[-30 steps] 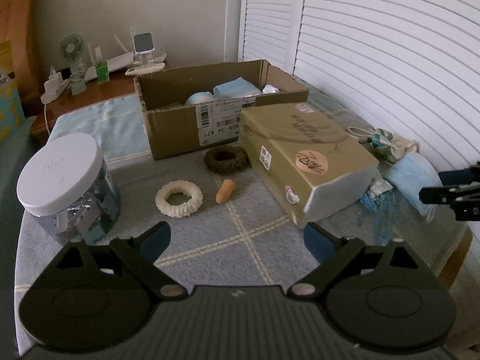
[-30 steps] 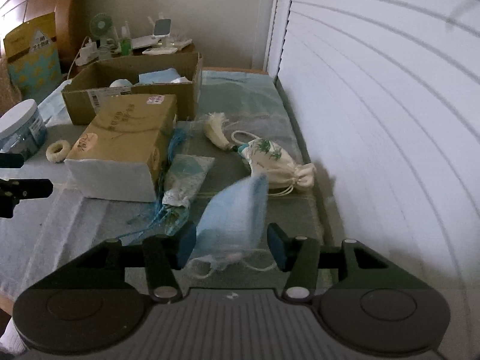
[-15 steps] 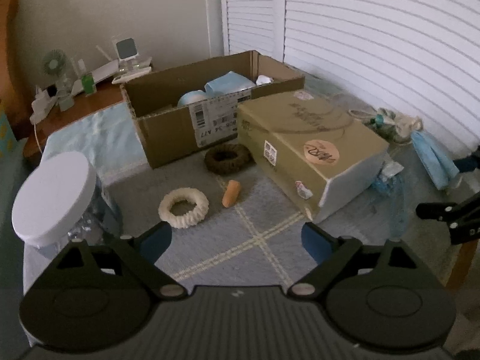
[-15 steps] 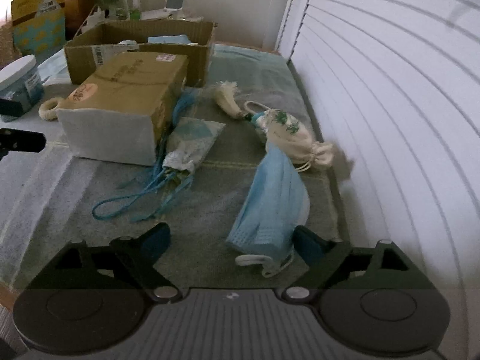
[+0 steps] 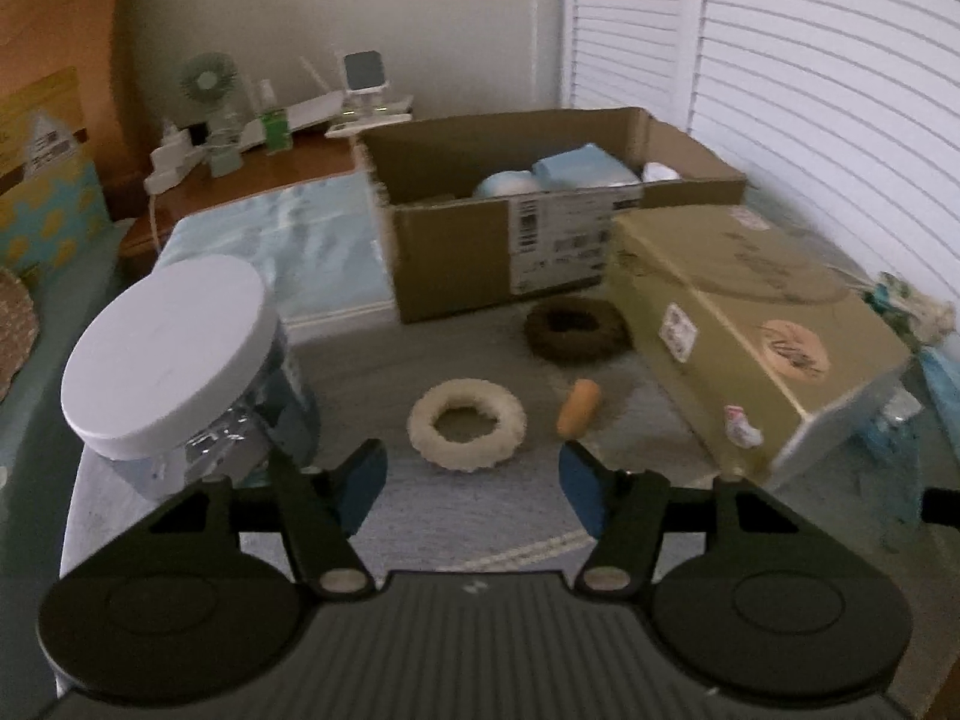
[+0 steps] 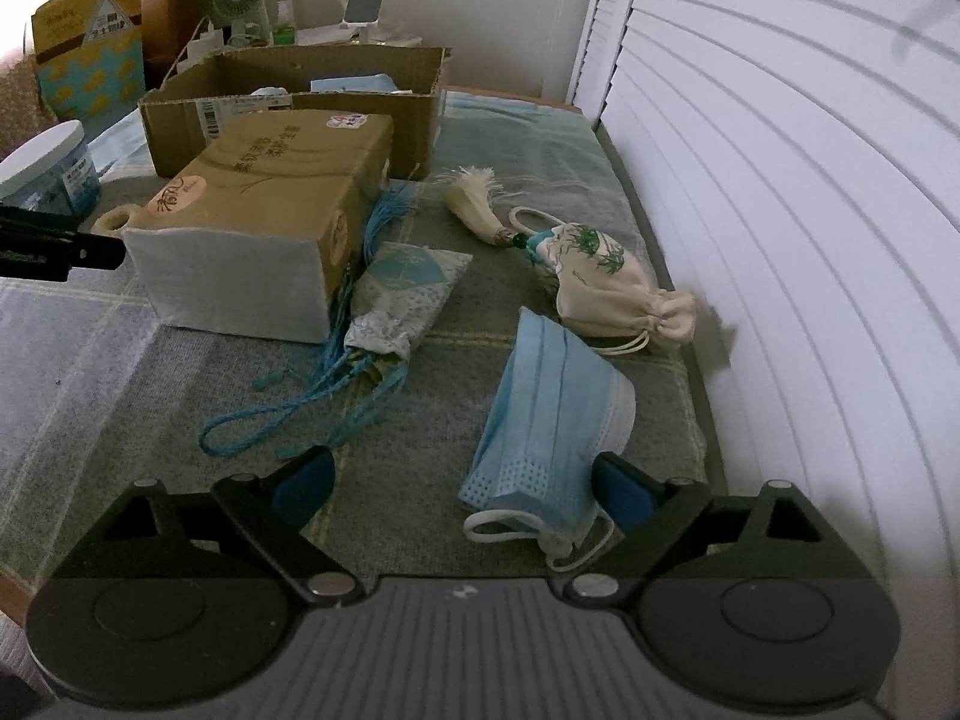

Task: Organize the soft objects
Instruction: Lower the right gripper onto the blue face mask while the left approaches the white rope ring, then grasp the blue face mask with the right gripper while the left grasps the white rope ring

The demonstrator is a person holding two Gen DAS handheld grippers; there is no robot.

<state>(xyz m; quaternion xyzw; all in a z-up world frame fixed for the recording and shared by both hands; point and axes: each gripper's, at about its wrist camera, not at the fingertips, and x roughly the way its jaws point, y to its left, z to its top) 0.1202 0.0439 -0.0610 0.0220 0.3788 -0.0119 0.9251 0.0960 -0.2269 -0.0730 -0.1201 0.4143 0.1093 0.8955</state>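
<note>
My left gripper point(image 5: 471, 483) is open and empty, just in front of a cream fabric ring point(image 5: 467, 423). An orange soft piece point(image 5: 578, 407) and a dark brown ring point(image 5: 575, 330) lie beyond it. My right gripper point(image 6: 462, 483) is open, with a blue face mask point(image 6: 555, 420) lying loose on the blanket by its right finger. A cream drawstring pouch point(image 6: 600, 282), a tassel point(image 6: 474, 204) and a blue patterned sachet with cords point(image 6: 390, 300) lie further on. The open cardboard box point(image 5: 540, 222) holds blue soft items.
A closed tan box point(image 5: 750, 324) sits right of the rings, also in the right wrist view point(image 6: 264, 210). A white-lidded jar point(image 5: 174, 360) stands at the left. A white slatted shutter point(image 6: 780, 180) runs along the right edge. A side table with a fan point(image 5: 207, 78) is behind.
My right gripper opened and let go of the blue mask, which now lies on the blanket. My left gripper moved closer toward the cream ring and narrowed somewhat.
</note>
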